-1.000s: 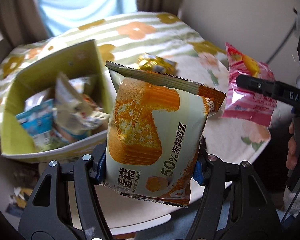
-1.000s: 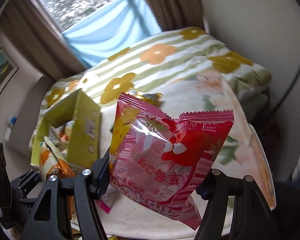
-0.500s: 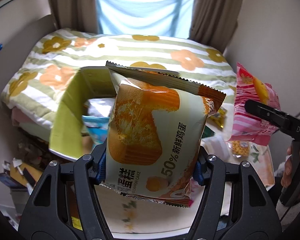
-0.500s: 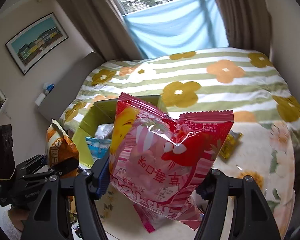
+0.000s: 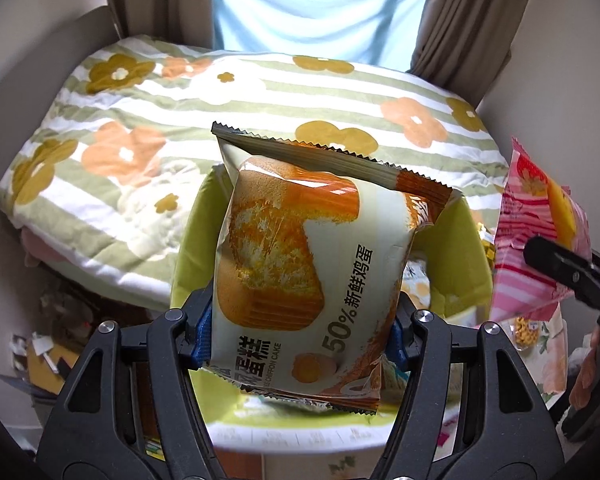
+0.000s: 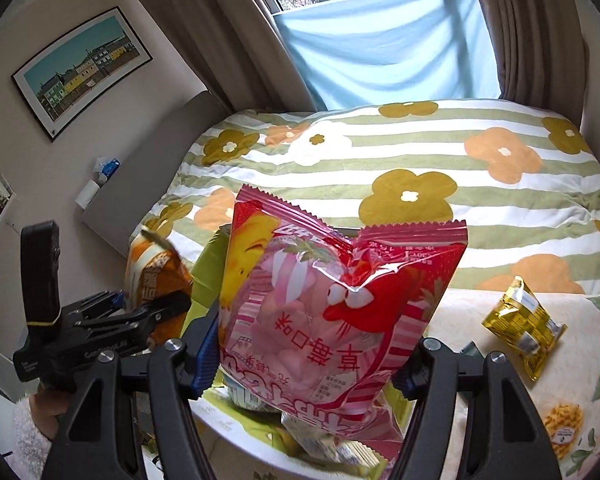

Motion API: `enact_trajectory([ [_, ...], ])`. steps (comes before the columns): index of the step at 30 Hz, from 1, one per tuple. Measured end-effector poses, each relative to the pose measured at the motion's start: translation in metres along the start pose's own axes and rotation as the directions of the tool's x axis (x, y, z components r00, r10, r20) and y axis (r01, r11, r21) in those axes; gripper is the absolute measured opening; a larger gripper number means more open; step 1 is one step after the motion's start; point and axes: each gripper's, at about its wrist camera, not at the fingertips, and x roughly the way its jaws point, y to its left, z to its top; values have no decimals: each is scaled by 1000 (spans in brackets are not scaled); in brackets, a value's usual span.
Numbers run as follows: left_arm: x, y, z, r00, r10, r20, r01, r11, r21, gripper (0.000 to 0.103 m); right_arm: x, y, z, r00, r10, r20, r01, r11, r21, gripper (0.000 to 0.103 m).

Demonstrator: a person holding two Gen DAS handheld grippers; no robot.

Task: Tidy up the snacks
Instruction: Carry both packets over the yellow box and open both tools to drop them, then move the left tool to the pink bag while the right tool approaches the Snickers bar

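Room: bedroom; bed point(image 5: 260, 92) under a green-striped flower quilt, blue cloth point(image 6: 384, 40) over the window, brown curtains either side.
Chiffon cake packet point(image 5: 312, 264): upright, clamped at both side edges by the left hand-held gripper point(image 5: 300, 332), directly over the green box point(image 5: 468, 248).
Pink strawberry packet point(image 6: 332, 312): crumpled at the top, pinched between the blue pads of the right hand-held gripper point(image 6: 304, 356), above the same box's near rim.
Green box: open-topped, on the worktop point(image 6: 476, 320) at the foot of the bed, other wrappers inside.
Change from a second ago: box then off to the left of the cake packet, now straight beneath it; both grips unchanged; window swung to top centre.
Left view only: floor clutter point(image 5: 40, 352) of paper scraps beside the bed.
Right view only: framed picture point(image 6: 80, 68) of coloured houses on the wall; gold packet point(image 6: 524, 324) and a waffle-print packet point(image 6: 560, 428) lying on the floral worktop; a fleecy sleeve point(image 6: 28, 440) behind the left hand-held gripper.
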Motion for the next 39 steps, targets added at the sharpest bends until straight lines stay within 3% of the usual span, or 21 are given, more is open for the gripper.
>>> enact_trajectory([
  [3,17,0,14,999,-33,-8,33,999,28,65,14,-1,4,1000,-20,-17,21,1000,7,63],
  [4,20,-2,15,999,-45,-7,46,998,35,77,18,-2,5,999,-24,-22,24,1000,16,63],
  [5,23,-4,16,999,-46,-7,46,998,42,97,22,-5,5,999,-26,-30,27,999,27,63],
  [6,25,-4,17,999,-36,-2,36,998,47,103,24,-6,6,999,-30,-35,31,999,34,63],
  [21,25,0,-6,999,36,-21,-33,993,116,103,51,-1,17,991,-72,-111,78,996,50,65],
  [23,24,5,-10,999,43,-26,-40,993,107,103,59,3,19,988,-89,-125,95,995,37,68],
  [25,21,10,-15,999,39,-28,-36,995,88,103,62,6,20,986,-123,-113,126,992,17,94],
  [27,19,14,-20,999,33,-32,-30,997,73,103,58,9,18,987,-140,-76,141,990,-2,102],
  [34,13,20,-28,999,29,-35,-27,998,54,103,43,13,9,984,-174,-36,173,984,-32,102],
  [39,2,16,-32,1000,3,-22,-2,999,44,103,25,11,1,982,-182,-52,181,983,-29,102],
])
